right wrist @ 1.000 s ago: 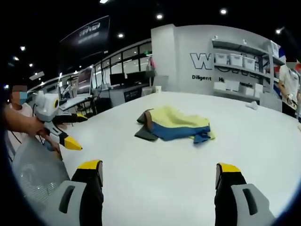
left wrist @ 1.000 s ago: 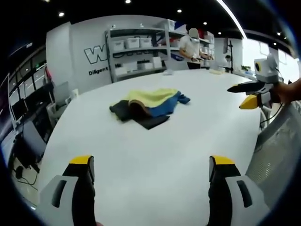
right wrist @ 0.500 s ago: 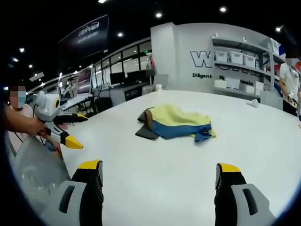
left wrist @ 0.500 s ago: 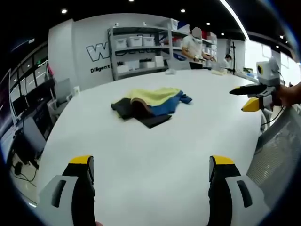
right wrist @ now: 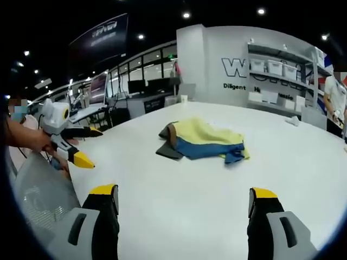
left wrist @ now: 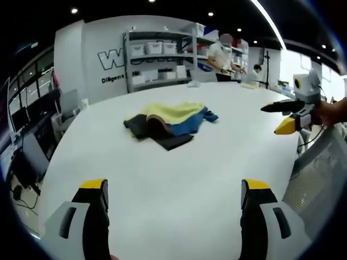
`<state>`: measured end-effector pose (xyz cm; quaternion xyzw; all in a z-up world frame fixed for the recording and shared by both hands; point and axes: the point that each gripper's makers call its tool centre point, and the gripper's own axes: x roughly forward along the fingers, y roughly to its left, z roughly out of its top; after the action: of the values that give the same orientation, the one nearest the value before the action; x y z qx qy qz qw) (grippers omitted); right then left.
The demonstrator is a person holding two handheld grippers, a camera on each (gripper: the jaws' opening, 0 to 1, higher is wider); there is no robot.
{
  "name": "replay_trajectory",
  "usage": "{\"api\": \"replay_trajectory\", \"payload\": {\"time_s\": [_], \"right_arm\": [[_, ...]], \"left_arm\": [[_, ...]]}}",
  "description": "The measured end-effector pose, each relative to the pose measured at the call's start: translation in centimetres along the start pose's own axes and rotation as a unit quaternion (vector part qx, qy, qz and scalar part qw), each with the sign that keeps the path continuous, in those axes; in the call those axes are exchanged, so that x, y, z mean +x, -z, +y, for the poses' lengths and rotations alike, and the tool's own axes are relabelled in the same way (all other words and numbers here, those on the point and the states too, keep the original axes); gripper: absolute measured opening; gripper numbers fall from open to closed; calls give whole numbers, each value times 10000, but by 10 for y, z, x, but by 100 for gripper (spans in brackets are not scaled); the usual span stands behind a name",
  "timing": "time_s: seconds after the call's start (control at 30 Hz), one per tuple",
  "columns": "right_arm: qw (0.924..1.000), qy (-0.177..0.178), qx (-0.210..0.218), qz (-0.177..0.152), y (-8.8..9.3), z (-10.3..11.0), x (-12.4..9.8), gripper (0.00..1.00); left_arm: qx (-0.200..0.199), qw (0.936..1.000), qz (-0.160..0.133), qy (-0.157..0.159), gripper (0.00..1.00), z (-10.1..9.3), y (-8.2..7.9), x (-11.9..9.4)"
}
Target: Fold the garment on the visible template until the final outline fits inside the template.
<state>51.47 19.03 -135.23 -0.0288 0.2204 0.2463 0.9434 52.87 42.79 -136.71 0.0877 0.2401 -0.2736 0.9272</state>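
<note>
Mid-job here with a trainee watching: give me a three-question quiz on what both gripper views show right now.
1. True or false: the garment already lies folded flat in a neat rectangle.
2. Multiple choice: the left gripper is A) shut on the garment, B) open above the bare white table, C) shut on a box.
3. Fill in: the garment's top layer is ____, with a blue band beneath it.

Key
1. False: it lies in a crumpled heap, clearest in the right gripper view.
2. B; the right gripper is open too, short of the cloth.
3. Yellow.
</note>
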Motion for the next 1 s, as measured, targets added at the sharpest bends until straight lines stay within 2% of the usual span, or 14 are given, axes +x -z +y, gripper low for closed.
{"api": "replay_trajectory", "payload": {"time_s": [0.2, 0.43, 0.57, 0.73, 0.87, 1.0], "right_arm": [[10000, 25, 30, -10, -2, -2, 6, 99], [9997, 30, -216, 110, -1, -9, 16, 93], [9989, 4, -449, 132, -4, -11, 22, 83], [9967, -51, -762, 274, -5, -13, 34, 75], [9948, -112, -910, 444, -3, -15, 44, 58], [9918, -201, -1118, 584, -1, -15, 56, 49]], "left_arm": [[-35, 9999, 26, 130, 99, -2, 1, 9], [22, 9995, 9, 306, 99, 1, -6, 22], [10, 9993, -7, 382, 98, 6, -11, 33], [26, 9991, -3, 427, 95, 12, -18, 46], [84, 9990, 25, 437, 92, 16, -20, 54], [134, 9986, 71, 508, 91, 15, -19, 61]]}}
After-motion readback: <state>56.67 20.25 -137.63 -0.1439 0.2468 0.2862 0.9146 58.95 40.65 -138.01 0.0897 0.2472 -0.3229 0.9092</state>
